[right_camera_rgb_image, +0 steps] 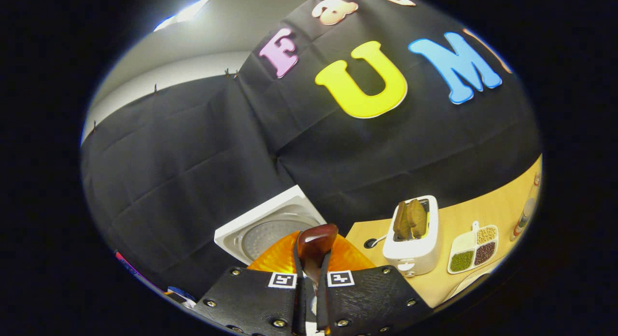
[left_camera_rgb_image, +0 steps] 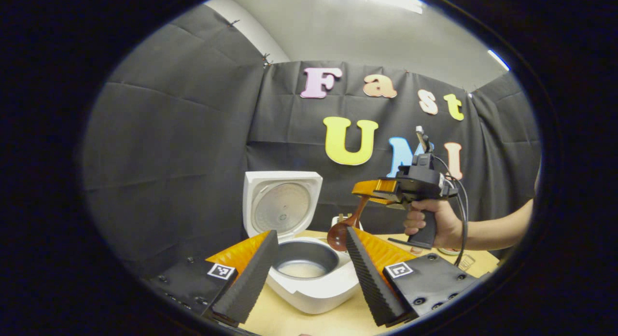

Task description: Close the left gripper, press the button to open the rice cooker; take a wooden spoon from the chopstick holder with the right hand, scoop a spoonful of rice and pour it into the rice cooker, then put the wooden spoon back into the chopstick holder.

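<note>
The white rice cooker stands open on the table, its lid upright and pale contents in the inner pot. My left gripper is open, and its two fingers frame the pot from the near side. A hand holds my right gripper above and to the right of the cooker. It is shut on the handle of the wooden spoon, whose dark bowl hangs down over the pot's right rim. In the right gripper view, the right gripper clamps the spoon, and the lid lies beyond it.
A white toaster with two brown slices stands on the wooden table. Beside it are a divided dish of beans and grains and a bottle at the far right. The person's forearm reaches in from the right.
</note>
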`<state>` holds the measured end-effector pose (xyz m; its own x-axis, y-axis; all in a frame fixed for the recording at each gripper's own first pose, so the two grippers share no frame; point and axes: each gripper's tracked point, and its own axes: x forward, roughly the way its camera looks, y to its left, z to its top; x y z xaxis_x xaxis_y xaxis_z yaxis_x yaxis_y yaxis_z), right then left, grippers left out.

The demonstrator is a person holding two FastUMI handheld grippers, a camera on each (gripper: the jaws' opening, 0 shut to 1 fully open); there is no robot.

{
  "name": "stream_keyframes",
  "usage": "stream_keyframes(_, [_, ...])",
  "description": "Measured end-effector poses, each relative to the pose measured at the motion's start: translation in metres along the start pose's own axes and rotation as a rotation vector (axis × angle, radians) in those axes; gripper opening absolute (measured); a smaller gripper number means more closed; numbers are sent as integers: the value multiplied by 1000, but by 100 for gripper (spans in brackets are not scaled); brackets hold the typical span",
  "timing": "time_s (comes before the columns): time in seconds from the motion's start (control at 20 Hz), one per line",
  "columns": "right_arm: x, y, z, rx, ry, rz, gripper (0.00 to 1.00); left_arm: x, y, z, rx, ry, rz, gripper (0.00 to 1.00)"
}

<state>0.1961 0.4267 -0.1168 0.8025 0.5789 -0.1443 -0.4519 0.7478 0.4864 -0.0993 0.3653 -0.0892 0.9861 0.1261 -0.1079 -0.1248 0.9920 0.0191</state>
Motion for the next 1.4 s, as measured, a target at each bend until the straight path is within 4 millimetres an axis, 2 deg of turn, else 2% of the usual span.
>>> stream_keyframes(0.15, [-40, -17, 25, 77, -50, -29, 8, 22, -30, 7, -2, -6, -58, 97])
stream_keyframes(0.35, [-94, -53, 35, 132, -72, -96, 9, 38, -72, 2, -22, 5, -132, 96])
stream_keyframes(0.7, [-187, -111, 54, 170, -131, -221, 9, 52, -141, 4, -13, 15, -248, 96])
stream_keyframes(0.85, [-221, -136, 63, 167, -154, -272, 9, 55, -168, 7, -37, 18, -289, 96])
stream_keyframes(1.05, [-264, -167, 73, 166, -188, -338, 9, 62, -189, 9, -73, 26, -308, 96])
stream_keyframes(1.4, [-332, -237, 81, 148, -229, -499, 9, 63, -216, 12, -77, 28, -296, 96])
